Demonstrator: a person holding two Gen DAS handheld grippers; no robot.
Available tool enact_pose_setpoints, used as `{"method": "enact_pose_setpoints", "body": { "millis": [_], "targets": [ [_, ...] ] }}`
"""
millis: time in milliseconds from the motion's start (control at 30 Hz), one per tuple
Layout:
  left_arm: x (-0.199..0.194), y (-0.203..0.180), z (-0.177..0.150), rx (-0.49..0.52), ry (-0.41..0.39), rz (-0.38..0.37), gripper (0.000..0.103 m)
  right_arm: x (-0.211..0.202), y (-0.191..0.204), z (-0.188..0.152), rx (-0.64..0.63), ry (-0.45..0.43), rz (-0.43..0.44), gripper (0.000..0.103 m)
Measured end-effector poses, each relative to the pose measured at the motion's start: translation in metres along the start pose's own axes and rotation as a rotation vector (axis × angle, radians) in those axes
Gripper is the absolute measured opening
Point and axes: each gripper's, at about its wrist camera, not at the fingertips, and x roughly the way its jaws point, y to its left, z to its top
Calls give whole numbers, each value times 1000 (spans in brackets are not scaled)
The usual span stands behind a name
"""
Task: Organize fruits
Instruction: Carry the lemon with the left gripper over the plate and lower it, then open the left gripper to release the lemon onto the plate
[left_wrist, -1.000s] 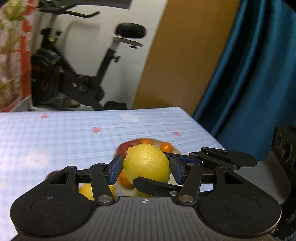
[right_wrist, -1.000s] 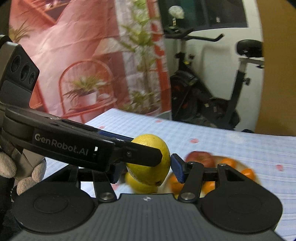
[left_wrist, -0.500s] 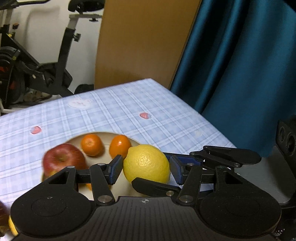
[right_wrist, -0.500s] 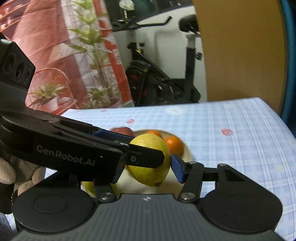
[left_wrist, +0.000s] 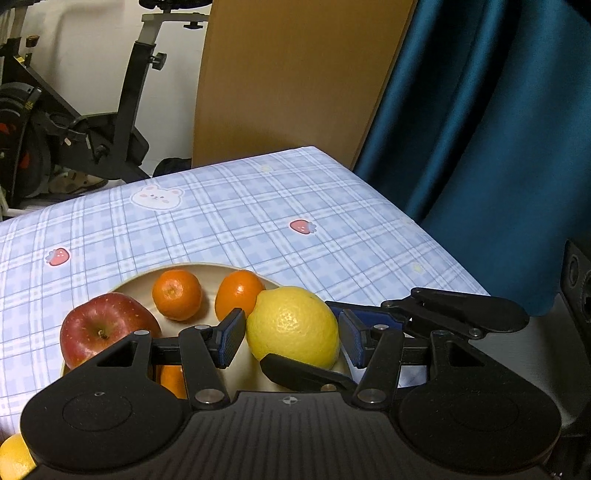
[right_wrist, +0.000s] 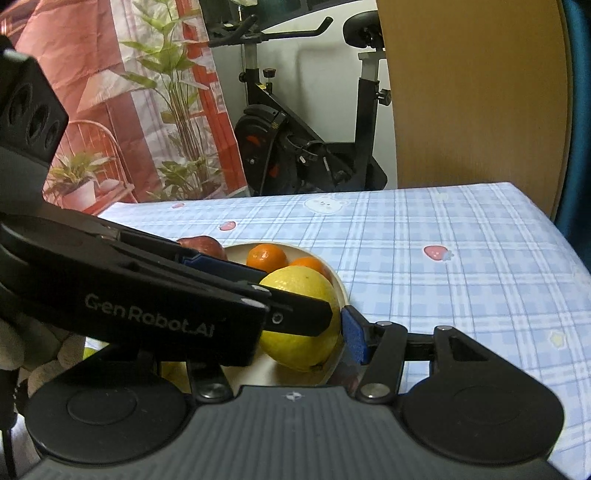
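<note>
A yellow lemon (left_wrist: 291, 325) hangs just above the near right rim of a cream plate (left_wrist: 136, 284). My left gripper (left_wrist: 290, 334) has its blue pads against the lemon's left and right sides. My right gripper (right_wrist: 301, 332) grips the same lemon crosswise, and its black fingers (left_wrist: 447, 308) reach in from the right in the left wrist view. In the right wrist view the left gripper's fingers (right_wrist: 295, 317) cross in front of the lemon (right_wrist: 299, 350). On the plate lie a red apple (left_wrist: 103, 325) and two mandarins (left_wrist: 177, 299), (left_wrist: 236, 295).
The plate sits on a blue checked tablecloth (left_wrist: 258, 221) whose right edge drops off beside a teal curtain (left_wrist: 498, 147). Another yellow fruit (left_wrist: 13, 456) shows at the lower left corner. An exercise bike (right_wrist: 295, 140) and a wooden board (left_wrist: 295, 74) stand behind the table. A gloved hand (right_wrist: 22, 343) holds the left gripper.
Both grippers moved together to the right and downward with the lemon between them. The plate, blurred and ahead a second ago, now lies directly under the lemon.
</note>
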Motion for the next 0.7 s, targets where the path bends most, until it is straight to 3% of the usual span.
{"method": "enact_pose_setpoints", "body": {
  "millis": [300,700],
  "targets": [
    [-8,3,2,-10,-13,32,57,1,5,5,-17,8,-41,56],
    [-86,30,1,-13,-106,34,58,-27,29,18,-53,-43,-23,57]
  ]
}}
